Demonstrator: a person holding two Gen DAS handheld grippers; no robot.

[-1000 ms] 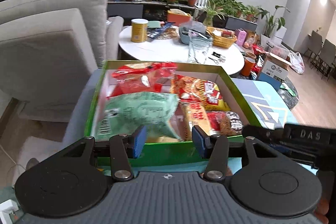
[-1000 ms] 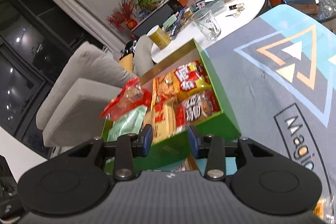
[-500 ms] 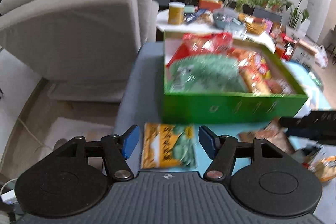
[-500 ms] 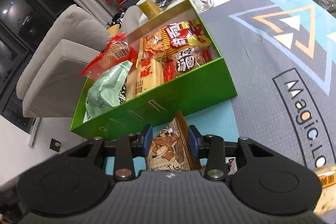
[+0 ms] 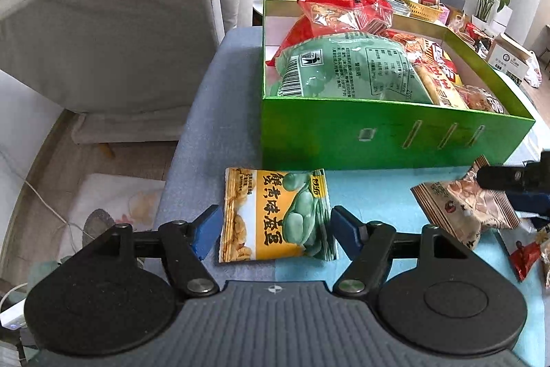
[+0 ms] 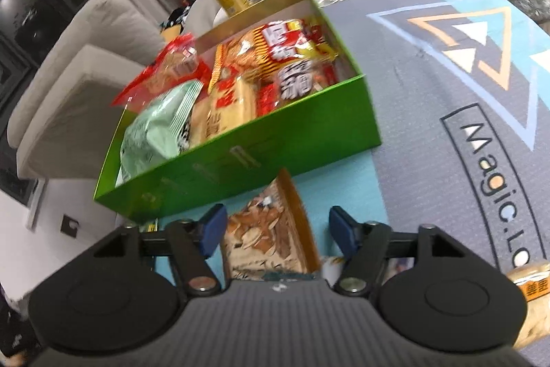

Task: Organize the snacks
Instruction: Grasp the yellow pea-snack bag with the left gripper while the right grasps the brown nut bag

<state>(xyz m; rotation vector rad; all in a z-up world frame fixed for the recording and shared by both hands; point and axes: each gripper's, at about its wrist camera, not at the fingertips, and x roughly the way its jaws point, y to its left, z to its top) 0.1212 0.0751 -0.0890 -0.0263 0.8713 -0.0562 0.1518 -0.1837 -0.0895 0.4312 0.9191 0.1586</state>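
Straddling a flat yellow-and-green foil snack packet (image 5: 276, 215), the left gripper (image 5: 273, 231) has its jaws released and has just been spreading them, with the packet lying between the blue pads (image 5: 206, 231) but seemingly not pressed by either. The right gripper (image 6: 275, 231) has likewise just been opening; its jaws stand apart around a brown-edged crinkly snack bag (image 6: 271, 236), which sits nearer the left pad than the right one. Ahead of both sets of jaws stands the green cardboard box (image 5: 378, 140), already crowded with a pale green bag (image 5: 347, 69) and red and orange packets. Closing off-centre is the main risk on the right: one pad would likely meet the bag first and shove it sideways across the blue mat (image 5: 371, 195) rather than pinch it. On the left, the thin packet lies flat, so pads closing too high could slide over its slippery foil and miss it. Both grippers work close together, so a collision seems possible when lifting. Dropping more onto the heaped box may also spill packets over its near wall.
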